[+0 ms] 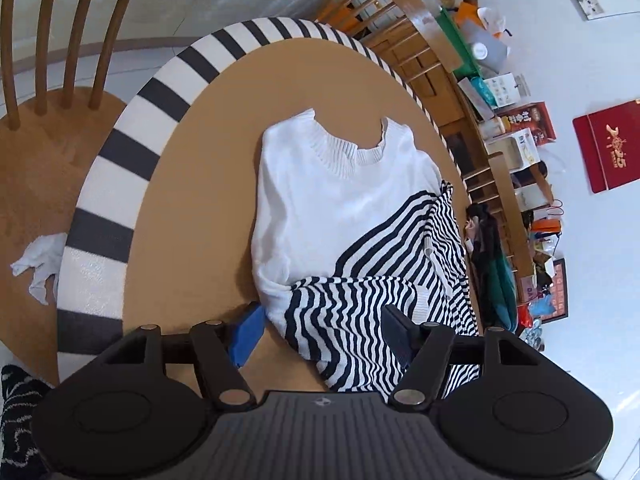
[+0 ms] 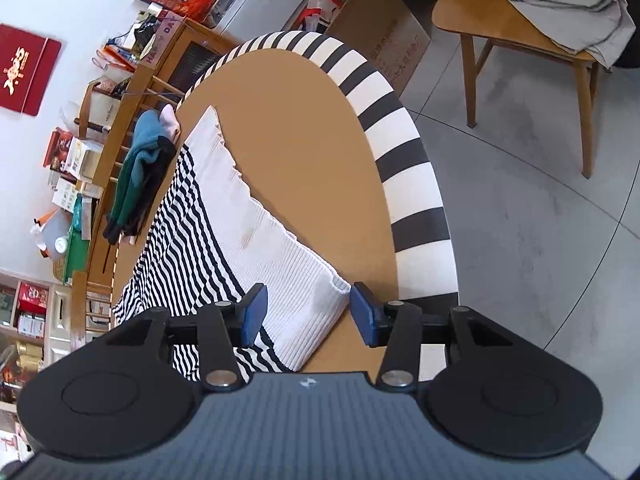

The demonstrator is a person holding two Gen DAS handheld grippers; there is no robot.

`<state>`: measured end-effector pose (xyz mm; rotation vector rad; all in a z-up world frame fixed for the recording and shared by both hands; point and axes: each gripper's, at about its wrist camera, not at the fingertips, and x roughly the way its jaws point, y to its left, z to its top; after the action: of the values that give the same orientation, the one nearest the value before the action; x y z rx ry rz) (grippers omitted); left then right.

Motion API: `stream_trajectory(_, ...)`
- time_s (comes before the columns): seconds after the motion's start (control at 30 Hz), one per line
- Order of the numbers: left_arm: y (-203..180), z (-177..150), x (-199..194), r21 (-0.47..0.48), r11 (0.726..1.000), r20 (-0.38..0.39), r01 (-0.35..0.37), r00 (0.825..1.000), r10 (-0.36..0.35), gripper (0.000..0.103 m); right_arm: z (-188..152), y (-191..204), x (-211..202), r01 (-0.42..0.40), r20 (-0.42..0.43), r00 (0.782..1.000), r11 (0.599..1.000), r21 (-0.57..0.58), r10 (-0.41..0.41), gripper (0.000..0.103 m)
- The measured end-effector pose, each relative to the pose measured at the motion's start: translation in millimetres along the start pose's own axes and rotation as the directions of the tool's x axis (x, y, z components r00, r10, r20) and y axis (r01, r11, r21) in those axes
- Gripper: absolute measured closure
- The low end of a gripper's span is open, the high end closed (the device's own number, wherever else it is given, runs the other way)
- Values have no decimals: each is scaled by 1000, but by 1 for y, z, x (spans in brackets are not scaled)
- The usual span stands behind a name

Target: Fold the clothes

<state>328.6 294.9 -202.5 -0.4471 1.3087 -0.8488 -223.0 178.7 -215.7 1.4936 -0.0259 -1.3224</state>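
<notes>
A white knit sweater with black-and-white striped parts [image 1: 320,208] lies partly folded on the brown table [image 1: 200,184], neck hole at the far end. My left gripper [image 1: 320,332] is open just above its near striped fold, pads on either side of the fabric. In the right wrist view the sweater [image 2: 256,240] runs away from me along the table [image 2: 304,128]. My right gripper [image 2: 308,316] is open, jaws on either side of the white ribbed hem corner, not closed on it.
The table has a black-and-white striped rim [image 1: 132,128]. A wooden chair [image 1: 48,128] with a white rag [image 1: 38,268] stands left. A cluttered wooden rack [image 1: 492,128] holds dark clothes [image 2: 140,176]. A stool with grey cloth [image 2: 560,8] stands on the tiled floor.
</notes>
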Motion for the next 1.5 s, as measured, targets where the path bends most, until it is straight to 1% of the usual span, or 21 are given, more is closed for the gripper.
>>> stream_trajectory(0.2, -10, 1, 7, 67, 998, 10, -9, 1000, 9, 37, 3, -2, 0, -9, 7, 1000, 1000, 20, 8, 55)
stream_trajectory(0.27, -13, 1, 8, 89, 996, 10, -25, 1000, 24, 43, 3, -1, 0, -1, 10, 1000, 1000, 20, 1, 56)
stream_trajectory(0.3, -14, 1, 9, 100, 994, 9, -33, 999, 32, 48, 3, -1, 0, 3, 13, 1000, 1000, 18, -3, 56)
stream_trajectory(0.37, -15, 1, 11, 118, 992, 8, -44, 999, 44, 50, 2, 0, 0, 9, 18, 1000, 1000, 12, -9, 56)
stream_trajectory(0.53, -12, 5, 12, 117, 993, -5, -34, 999, 35, 55, -1, 3, 1, 19, 32, 999, 1000, 1, -19, 56)
stream_trajectory(0.6, -12, 6, 12, 120, 992, -6, -38, 999, 39, 57, -3, 7, 3, 29, 38, 999, 999, -20, -28, 56)
stream_trajectory(0.63, -12, 6, 12, 121, 992, -7, -40, 999, 41, 58, -5, 9, 4, 38, 40, 999, 999, -37, -36, 58)
stream_trajectory(0.7, -11, 7, 12, 119, 992, -8, -44, 999, 45, 61, -8, 13, 8, 63, 35, 998, 995, -75, -61, 78)
stream_trajectory(0.73, -10, 8, 13, 122, 991, -10, -47, 999, 49, 66, -9, 13, 12, 72, 23, 997, 994, -87, -70, 99)
stream_trajectory(0.77, -10, 8, 14, 126, 991, -13, -54, 998, 56, 70, -11, 12, 14, 63, 18, 998, 994, -88, -62, 99)
stream_trajectory(0.83, -7, 10, 17, 122, 990, -25, -67, 997, 70, 91, -12, 13, 15, 58, 19, 998, 993, -101, -57, 99)
stream_trajectory(0.87, -5, 11, 18, 116, 991, -30, -71, 997, 75, 95, -11, 13, 15, 58, 16, 998, 993, -102, -57, 98)
stream_trajectory(0.97, -4, 14, 19, 123, 989, -33, -78, 996, 82, 97, -6, 7, 13, 37, -3, 999, 998, -55, -38, 97)
stream_trajectory(1.1, -5, 17, 12, 116, 990, -15, -80, 996, 82, 98, 0, -1, 4, 1, 8, 1000, 1000, -16, -1, 97)
stream_trajectory(1.17, -7, 18, 6, 129, 989, -9, -77, 997, 79, 98, 2, -2, -2, -11, 8, 1000, 999, -34, 11, 97)
stream_trajectory(1.37, -6, 15, -16, 176, 981, -18, -80, 996, 84, 98, -4, 1, -15, 7, -21, 1000, 990, -144, -10, 97)
stream_trajectory(1.5, 4, 13, -30, 192, 976, -8, -98, 995, 101, 98, -8, -5, -23, 9, -52, 998, 987, -160, -18, 98)
